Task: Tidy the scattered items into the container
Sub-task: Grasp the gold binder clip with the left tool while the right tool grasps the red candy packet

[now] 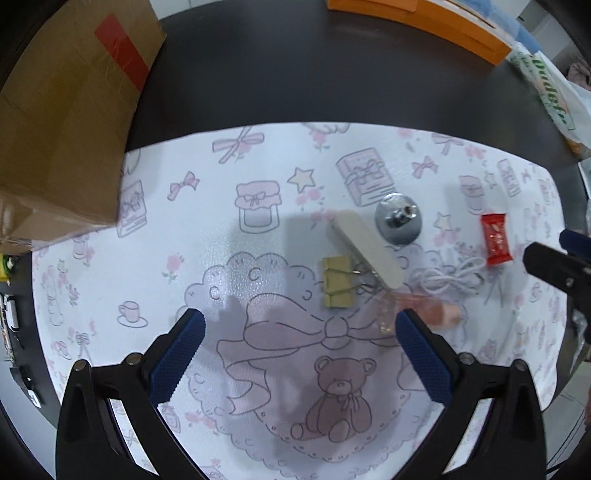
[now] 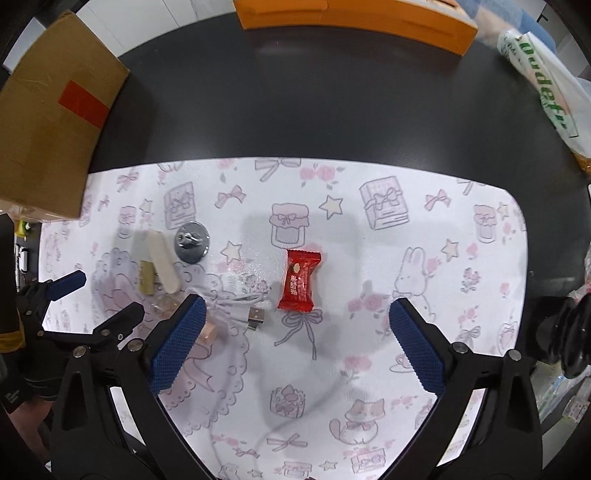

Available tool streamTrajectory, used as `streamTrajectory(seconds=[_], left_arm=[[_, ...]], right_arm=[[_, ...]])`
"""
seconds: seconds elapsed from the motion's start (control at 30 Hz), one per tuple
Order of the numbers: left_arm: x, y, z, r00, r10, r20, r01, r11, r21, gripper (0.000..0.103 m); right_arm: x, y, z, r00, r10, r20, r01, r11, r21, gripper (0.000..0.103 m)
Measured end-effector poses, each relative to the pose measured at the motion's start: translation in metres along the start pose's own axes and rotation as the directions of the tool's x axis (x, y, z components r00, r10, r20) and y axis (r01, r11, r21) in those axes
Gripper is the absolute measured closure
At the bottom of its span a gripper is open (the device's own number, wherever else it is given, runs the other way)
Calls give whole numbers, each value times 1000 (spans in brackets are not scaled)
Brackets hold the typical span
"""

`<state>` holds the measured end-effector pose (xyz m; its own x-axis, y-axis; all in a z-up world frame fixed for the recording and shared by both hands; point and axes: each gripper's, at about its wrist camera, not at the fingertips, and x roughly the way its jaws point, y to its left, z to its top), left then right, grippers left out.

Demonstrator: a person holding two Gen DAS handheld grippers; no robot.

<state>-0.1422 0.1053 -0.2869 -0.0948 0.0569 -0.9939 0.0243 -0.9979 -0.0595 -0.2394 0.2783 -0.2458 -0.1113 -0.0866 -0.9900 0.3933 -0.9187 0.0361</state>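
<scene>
A cardboard box [image 1: 70, 122] with a red patch stands at the back left, also in the right wrist view [image 2: 55, 125]. On the patterned mat lie a gold binder clip [image 1: 337, 282], a white oblong eraser-like block [image 1: 367, 249], a chrome round fitting [image 1: 398, 218], a white coiled cable [image 1: 448, 278], a pinkish clear tube [image 1: 424, 308] and a red candy [image 1: 496, 240]. My left gripper [image 1: 301, 325] is open and empty, just short of the clip. My right gripper [image 2: 297, 314] is open with the red candy [image 2: 300, 278] just beyond its fingertips and the cable's USB plug [image 2: 255, 317] to the left.
An orange box [image 2: 354, 16] lies along the table's far edge. A white and green plastic bag [image 2: 546, 81] sits at the back right. The mat [image 1: 258, 236] covers the near part of the dark table [image 2: 314, 110]. The left gripper shows at the right wrist view's left edge [image 2: 92, 299].
</scene>
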Motion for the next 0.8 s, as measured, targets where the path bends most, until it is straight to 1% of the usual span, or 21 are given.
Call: streamTrajectory(seconds=[0.03, 0.13, 0.17, 0.23, 0.27, 0.3, 0.33, 0.4, 0.47, 0.53, 0.6, 0.63, 0.67, 0.7, 0.73, 0.8], left_arm=[[3, 0, 1, 1000, -6, -3, 6, 1000, -8, 7], [8, -2, 3, 1000, -5, -10, 5, 1000, 3, 12], [9, -3, 3, 1000, -1, -15, 2, 1000, 4, 13], [13, -3, 4, 1000, -1, -26, 1, 1000, 4, 22], [14, -2, 5, 1000, -10, -29, 10, 1000, -1, 25], [15, -2, 5, 999, -19, -33, 19, 1000, -7, 30], [14, -2, 5, 999, -24, -32, 24, 1000, -10, 32], [13, -2, 6, 999, -35, -28, 35, 999, -11, 36], [12, -4, 6, 998, -51, -27, 51, 999, -7, 39], [10, -6, 6, 998, -60, -25, 61, 998, 2, 45], [9, -9, 6, 998, -60, -23, 61, 998, 14, 48], [8, -10, 6, 998, -59, -22, 59, 998, 20, 52], [7, -11, 7, 998, -61, -21, 61, 998, 23, 56], [7, -12, 7, 998, -63, -20, 64, 998, 25, 65], [6, -13, 6, 998, -54, -22, 55, 998, 31, 75], [6, -15, 4, 999, -43, -27, 44, 998, 38, 76]], right_arm=[[5, 0, 0, 1000, -1, -6, 1, 1000, -2, 6], [15, 0, 2, 1000, -5, -16, 5, 1000, -2, 11], [17, 0, 3, 1000, -8, -16, 8, 1000, 0, 15], [20, 0, 4, 1000, -10, -17, 10, 1000, 2, 19], [22, 0, 4, 1000, -11, -20, 11, 1000, 2, 21], [23, 1, 5, 1000, -12, -24, 12, 1000, 1, 25], [25, 1, 5, 999, -13, -29, 13, 1000, 0, 28], [28, 3, 5, 999, -18, -38, 18, 1000, -7, 38], [31, 5, 5, 999, -22, -44, 21, 1000, -17, 44], [34, 7, 5, 998, -22, -54, 21, 1000, -22, 49], [38, 8, 5, 998, -27, -64, 25, 999, -24, 59], [39, 9, 5, 997, -28, -68, 26, 999, -26, 62], [41, 10, 4, 997, -30, -72, 28, 999, -28, 72], [43, 11, 4, 997, -37, -73, 35, 999, -34, 79], [43, 13, 3, 996, -52, -70, 49, 998, -46, 83], [43, 13, 2, 996, -59, -66, 56, 997, -46, 83]])
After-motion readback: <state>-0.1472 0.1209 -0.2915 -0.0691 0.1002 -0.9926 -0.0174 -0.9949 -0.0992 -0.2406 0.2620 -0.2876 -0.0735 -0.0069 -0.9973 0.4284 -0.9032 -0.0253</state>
